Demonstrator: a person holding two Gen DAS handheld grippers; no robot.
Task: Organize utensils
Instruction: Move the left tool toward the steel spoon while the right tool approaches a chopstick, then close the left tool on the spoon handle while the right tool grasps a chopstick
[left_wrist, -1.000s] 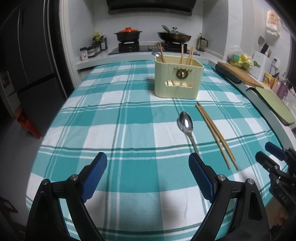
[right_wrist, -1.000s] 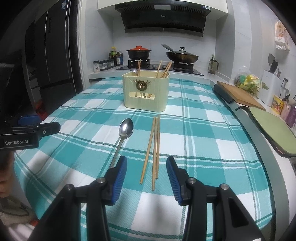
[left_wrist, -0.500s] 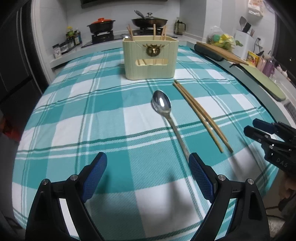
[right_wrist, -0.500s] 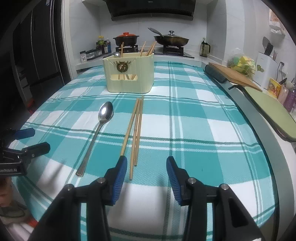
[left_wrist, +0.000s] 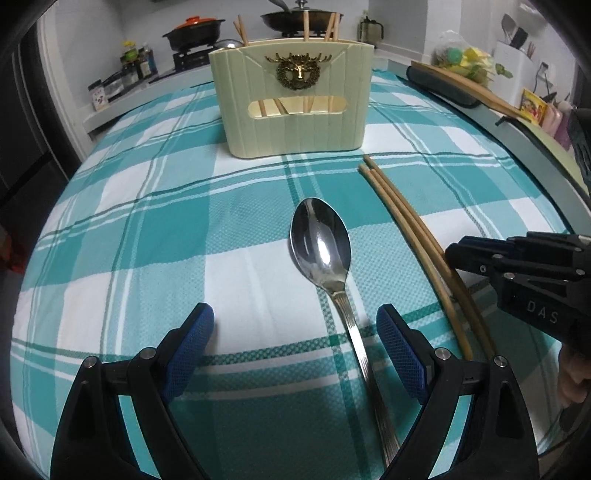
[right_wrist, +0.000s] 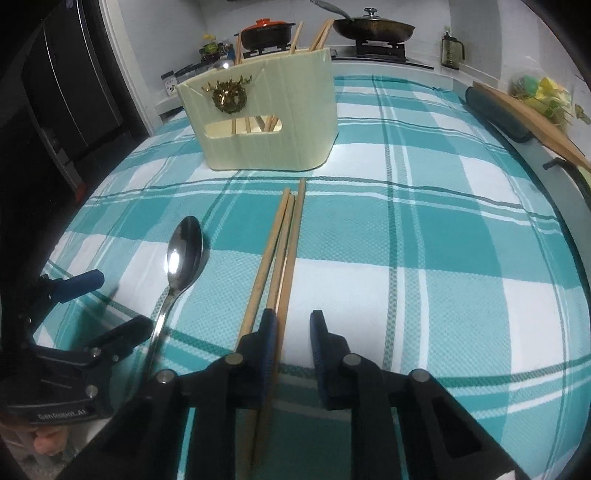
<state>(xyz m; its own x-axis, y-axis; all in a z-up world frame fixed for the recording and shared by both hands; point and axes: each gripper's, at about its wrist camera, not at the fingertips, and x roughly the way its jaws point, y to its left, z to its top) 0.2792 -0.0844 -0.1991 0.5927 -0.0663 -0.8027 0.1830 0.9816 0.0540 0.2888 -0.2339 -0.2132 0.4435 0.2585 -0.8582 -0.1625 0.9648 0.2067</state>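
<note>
Both hand-held grippers have dropped closer to the checked desk. Left hand-held gripper hangs wide open, the spoon handle lying between its pads untouched. Right hand-held gripper is closing beside the chopsticks, which pass along its left pad, before the cream holder.

Home kitchen. Gas stove at back with black pan and orange-lidded pot; spice jars on counter; cutting board; checked tablecloth covering table.
</note>
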